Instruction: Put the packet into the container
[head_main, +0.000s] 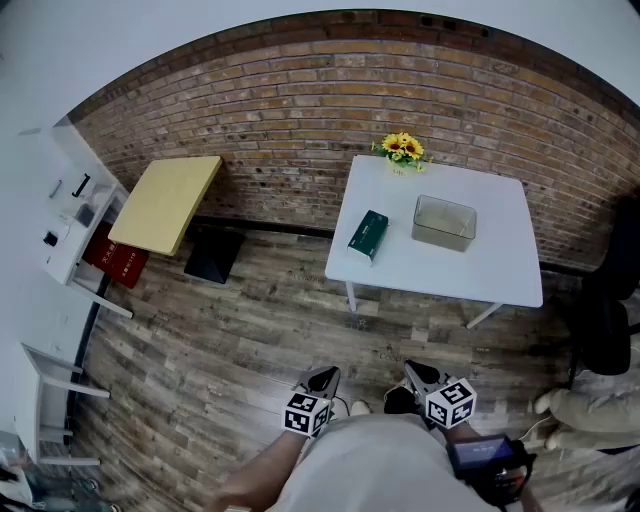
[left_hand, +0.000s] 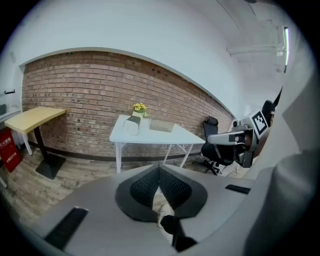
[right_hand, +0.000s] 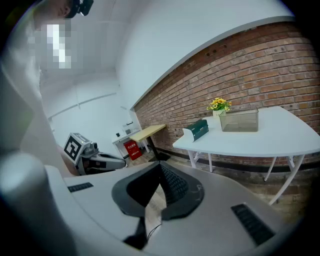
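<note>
A dark green packet (head_main: 368, 236) lies on the left part of a white table (head_main: 500, 270) by the brick wall. To its right on the table stands a clear, empty container (head_main: 444, 222). Both grippers are far from the table, held close to the person's body over the wooden floor. My left gripper (head_main: 322, 379) is shut with nothing in it, and my right gripper (head_main: 418, 373) is shut and empty too. In the right gripper view the packet (right_hand: 196, 129) and container (right_hand: 239, 120) show on the table ahead. The left gripper view shows the container (left_hand: 162, 125) far off.
A small pot of yellow flowers (head_main: 401, 151) stands at the table's back edge. A yellow-topped side table (head_main: 167, 203) is at the left, with a white shelf unit (head_main: 70, 215) beyond it. A black office chair (head_main: 608, 310) sits right of the white table.
</note>
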